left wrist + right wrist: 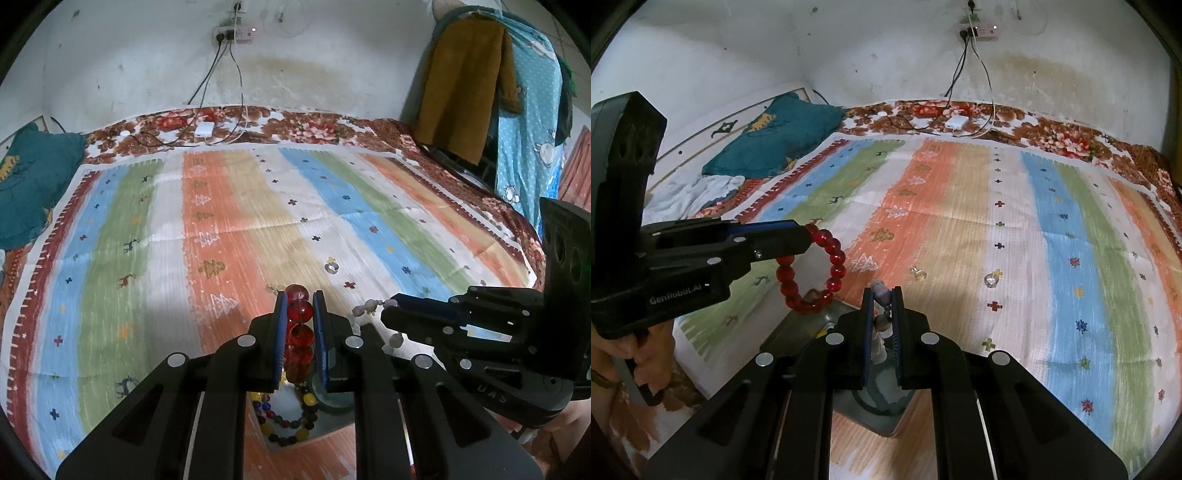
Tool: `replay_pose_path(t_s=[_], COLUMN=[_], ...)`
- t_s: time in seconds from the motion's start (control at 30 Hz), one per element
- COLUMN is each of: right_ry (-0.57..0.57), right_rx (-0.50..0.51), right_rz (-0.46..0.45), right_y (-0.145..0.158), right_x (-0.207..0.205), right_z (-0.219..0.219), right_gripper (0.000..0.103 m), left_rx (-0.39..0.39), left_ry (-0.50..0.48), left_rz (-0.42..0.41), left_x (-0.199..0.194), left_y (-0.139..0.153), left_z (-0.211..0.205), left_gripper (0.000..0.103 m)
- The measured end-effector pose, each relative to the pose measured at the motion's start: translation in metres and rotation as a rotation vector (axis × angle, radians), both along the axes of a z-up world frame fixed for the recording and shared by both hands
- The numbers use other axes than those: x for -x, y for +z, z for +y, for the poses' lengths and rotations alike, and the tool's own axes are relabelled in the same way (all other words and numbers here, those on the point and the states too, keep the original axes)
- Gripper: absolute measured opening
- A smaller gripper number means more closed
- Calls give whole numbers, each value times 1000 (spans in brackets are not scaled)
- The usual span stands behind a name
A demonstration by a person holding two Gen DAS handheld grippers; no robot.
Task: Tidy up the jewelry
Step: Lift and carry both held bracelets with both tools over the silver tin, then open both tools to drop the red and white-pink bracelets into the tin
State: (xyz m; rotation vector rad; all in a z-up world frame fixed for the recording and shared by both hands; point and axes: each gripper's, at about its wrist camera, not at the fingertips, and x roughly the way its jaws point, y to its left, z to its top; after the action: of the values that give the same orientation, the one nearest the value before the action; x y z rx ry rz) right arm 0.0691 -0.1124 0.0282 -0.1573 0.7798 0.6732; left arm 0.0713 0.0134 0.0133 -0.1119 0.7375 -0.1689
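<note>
Red bead bracelet (300,328) between left hand-held gripper (300,295) fingers.

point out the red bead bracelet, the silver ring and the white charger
red bead bracelet (836,254): right wrist view, a bead on its right side
silver ring (331,267): left wrist view, its band
white charger (204,129): left wrist view, its top face

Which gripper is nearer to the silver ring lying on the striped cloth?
Right, probably. The right gripper, shut on a pale beaded piece, sits just short of the silver ring. The left gripper, shut on the red bead bracelet, is farther left.
</note>
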Motion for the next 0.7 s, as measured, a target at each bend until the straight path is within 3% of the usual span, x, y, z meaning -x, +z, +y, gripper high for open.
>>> replay_pose_path(t_s=[0.6, 0.7], right_ry=[52, 37], right_rx=[6, 13], right_rz=[36, 25], right_y=[-8, -9], right_x=[22, 21], right_z=[3, 0], right_gripper=[10, 12], left_rx=[5, 25], left_ry=[6, 49], left_rz=[41, 51], left_x=[14, 13], left_y=[-13, -14], left_z=[-3, 7], left_gripper=[14, 33])
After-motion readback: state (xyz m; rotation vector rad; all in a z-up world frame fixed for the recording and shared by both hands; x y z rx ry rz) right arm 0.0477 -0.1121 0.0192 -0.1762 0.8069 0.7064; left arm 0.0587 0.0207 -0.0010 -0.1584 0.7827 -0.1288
